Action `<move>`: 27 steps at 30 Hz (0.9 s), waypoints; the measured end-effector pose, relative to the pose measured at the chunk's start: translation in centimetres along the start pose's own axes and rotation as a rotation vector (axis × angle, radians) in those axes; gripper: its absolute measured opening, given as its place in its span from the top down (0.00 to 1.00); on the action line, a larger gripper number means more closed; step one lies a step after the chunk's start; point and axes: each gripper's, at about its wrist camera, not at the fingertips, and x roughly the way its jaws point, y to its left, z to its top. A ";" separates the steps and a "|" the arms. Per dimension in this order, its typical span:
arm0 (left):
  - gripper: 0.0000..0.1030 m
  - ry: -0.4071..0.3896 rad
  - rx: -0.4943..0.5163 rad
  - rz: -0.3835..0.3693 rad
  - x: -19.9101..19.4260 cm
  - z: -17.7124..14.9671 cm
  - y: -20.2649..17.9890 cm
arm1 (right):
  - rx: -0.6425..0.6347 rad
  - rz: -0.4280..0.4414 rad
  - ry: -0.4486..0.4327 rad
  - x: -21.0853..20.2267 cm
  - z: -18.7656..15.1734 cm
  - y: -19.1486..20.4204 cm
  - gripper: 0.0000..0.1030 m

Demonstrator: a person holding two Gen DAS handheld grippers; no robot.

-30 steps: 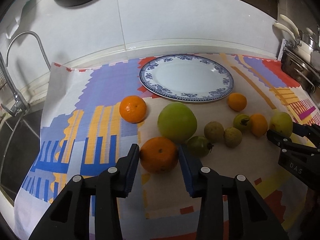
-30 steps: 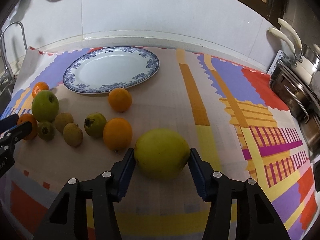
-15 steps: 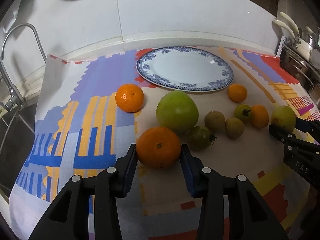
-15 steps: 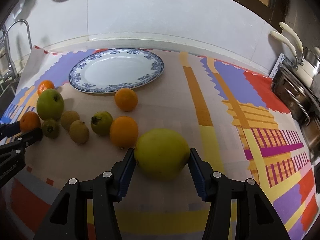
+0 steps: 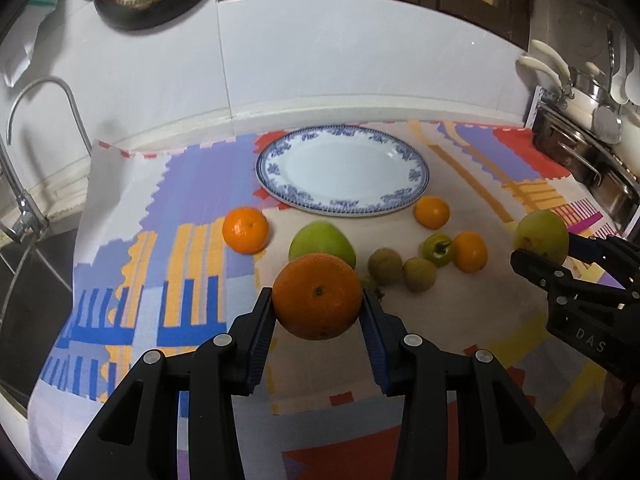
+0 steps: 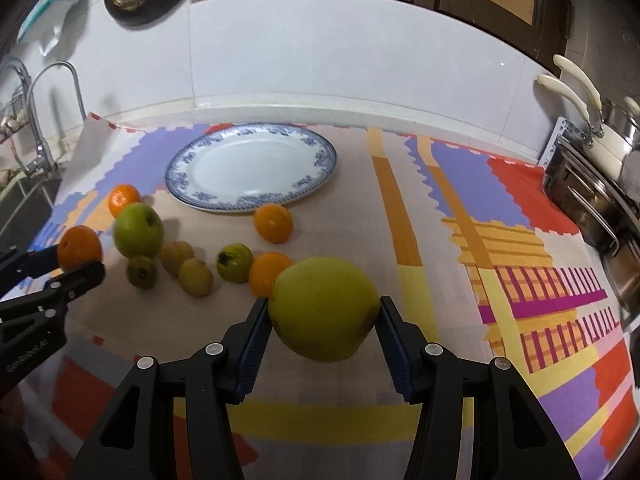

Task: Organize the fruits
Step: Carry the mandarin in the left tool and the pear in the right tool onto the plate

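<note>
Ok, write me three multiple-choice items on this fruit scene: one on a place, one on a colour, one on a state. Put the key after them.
1. Where is the blue-rimmed plate?
A. at the far side of the mat, beyond the loose fruit
B. in the sink
C. under the green apple

2. What colour is the fruit in the right tool?
A. red
B. yellow-green
C. purple

3. What state is the plate in?
A. stacked with oranges
B. broken
C. bare, with no fruit on it

Key:
1 A: the plate lies behind the green apple and the small fruits.
2 B: the big yellow-green fruit sits between the tool's blue pads.
3 C: its white centre shows fully, while the left tool grips an orange short of it.
</note>
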 end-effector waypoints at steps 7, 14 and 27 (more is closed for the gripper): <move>0.60 -0.064 0.048 0.009 -1.6 1.3 -0.3 | -0.001 0.051 -0.038 -1.8 1.4 0.4 0.48; 0.60 -0.117 0.069 -0.002 -2.3 3.6 -0.2 | -0.018 0.098 -0.072 -2.4 3.4 0.7 0.48; 0.60 -0.138 0.085 -0.046 0.4 8.6 0.9 | -0.037 0.134 -0.127 -0.3 8.9 1.0 0.48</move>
